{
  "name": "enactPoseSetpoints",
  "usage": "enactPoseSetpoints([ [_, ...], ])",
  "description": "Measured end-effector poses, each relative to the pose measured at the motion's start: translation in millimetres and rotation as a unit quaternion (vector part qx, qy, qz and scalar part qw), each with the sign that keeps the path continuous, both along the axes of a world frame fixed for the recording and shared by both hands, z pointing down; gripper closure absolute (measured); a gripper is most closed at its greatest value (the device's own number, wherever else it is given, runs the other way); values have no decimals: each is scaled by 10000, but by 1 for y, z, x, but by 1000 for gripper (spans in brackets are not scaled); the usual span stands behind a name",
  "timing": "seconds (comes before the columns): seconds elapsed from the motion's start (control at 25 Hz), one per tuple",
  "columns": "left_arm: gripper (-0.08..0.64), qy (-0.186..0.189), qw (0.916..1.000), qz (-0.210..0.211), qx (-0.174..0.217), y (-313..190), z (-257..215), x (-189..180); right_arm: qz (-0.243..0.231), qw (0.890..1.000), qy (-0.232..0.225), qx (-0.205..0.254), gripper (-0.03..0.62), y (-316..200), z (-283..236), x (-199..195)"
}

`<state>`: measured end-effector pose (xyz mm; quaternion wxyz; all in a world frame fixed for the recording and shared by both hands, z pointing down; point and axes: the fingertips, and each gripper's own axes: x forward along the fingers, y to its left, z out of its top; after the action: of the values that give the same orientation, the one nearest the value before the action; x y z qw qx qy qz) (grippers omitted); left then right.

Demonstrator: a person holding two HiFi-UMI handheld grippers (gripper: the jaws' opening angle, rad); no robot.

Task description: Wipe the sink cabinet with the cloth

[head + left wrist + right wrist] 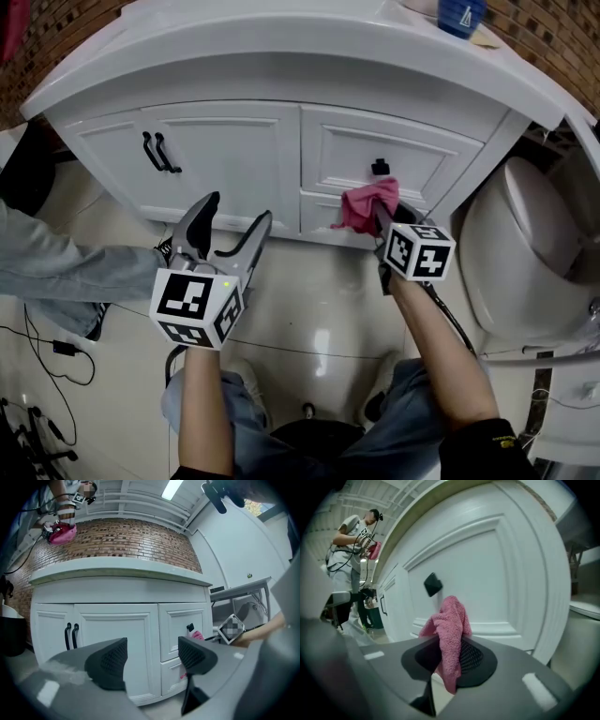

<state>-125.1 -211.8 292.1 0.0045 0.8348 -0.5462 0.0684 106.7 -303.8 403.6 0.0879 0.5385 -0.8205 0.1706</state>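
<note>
The white cabinet (234, 159) fills the head view from 9 to 2 o'clock, its curved top overhanging two doors on the left and two stacked drawers on the right. Pale glossy floor (309, 309) spreads below it toward 6 o'clock. A white toilet (525, 253) stands at 3 o'clock, just beside the cabinet's right end. In the left gripper view a brick wall (122, 538) rises behind the cabinet at 12 o'clock.

The left gripper (235, 212) hangs at 8 o'clock in the head view, in front of the doors and apart from them. Its jaws stand wide apart with nothing between them. The right gripper (384, 220) is at 2 o'clock from the left one, up against the drawers. Its jaws are clamped together on the pink cloth (364, 206).

The cloth bunches above the jaws and a tail hangs below them. It sits at 6 o'clock of the upper drawer's black knob (379, 169), near the seam between the two drawers. Whether it touches the panel I cannot tell.

A pair of black handles (159, 153) sits side by side at 10 o'clock, where the doors meet. A blue cup (461, 16) stands on the top at 1 o'clock.

In the right gripper view another person (351, 541) stands at 10 o'clock, well apart.
</note>
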Motion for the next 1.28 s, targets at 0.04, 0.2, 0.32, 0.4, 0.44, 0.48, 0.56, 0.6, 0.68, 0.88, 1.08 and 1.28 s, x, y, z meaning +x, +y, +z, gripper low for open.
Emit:
enactPoseSetpoints([
  [0.04,220,4,10000,30,-2,0,1,3,291,9995,-109,5,514,1,-1,20],
  [0.2,220,26,9999,124,-38,-1,4,14,1626,9859,-387,19,514,11,3,106],
  [0.32,219,22,9998,171,-32,0,4,20,1826,9823,-415,-6,514,14,10,116],
  [0.4,219,-2,9998,187,-31,2,5,23,1648,9844,-613,-43,514,13,12,96],
  [0.44,219,-22,9998,192,-33,3,6,23,1381,9872,-789,-87,514,12,14,74],
  [0.48,219,-46,9998,193,-38,3,7,24,972,9903,-980,-156,514,13,17,44],
  [0.56,219,-82,9998,166,-50,4,7,24,-107,9918,-1229,-325,512,17,26,-30],
  [0.6,220,-84,9999,138,-46,4,7,24,-617,9897,-1234,-373,512,19,31,-66],
  [0.68,219,-39,10000,69,0,1,4,23,-1234,9848,-1168,-365,514,18,43,-120],
  [0.88,220,137,9999,-33,-88,-9,9,21,-898,9857,-1317,-554,517,-4,66,-128],
  [1.08,221,9,9999,12,-166,-14,15,17,-593,9938,-753,-566,515,-1,73,-79],
  [1.28,220,45,9998,130,-153,-19,16,23,216,9937,-814,-737,515,2,76,14],
])
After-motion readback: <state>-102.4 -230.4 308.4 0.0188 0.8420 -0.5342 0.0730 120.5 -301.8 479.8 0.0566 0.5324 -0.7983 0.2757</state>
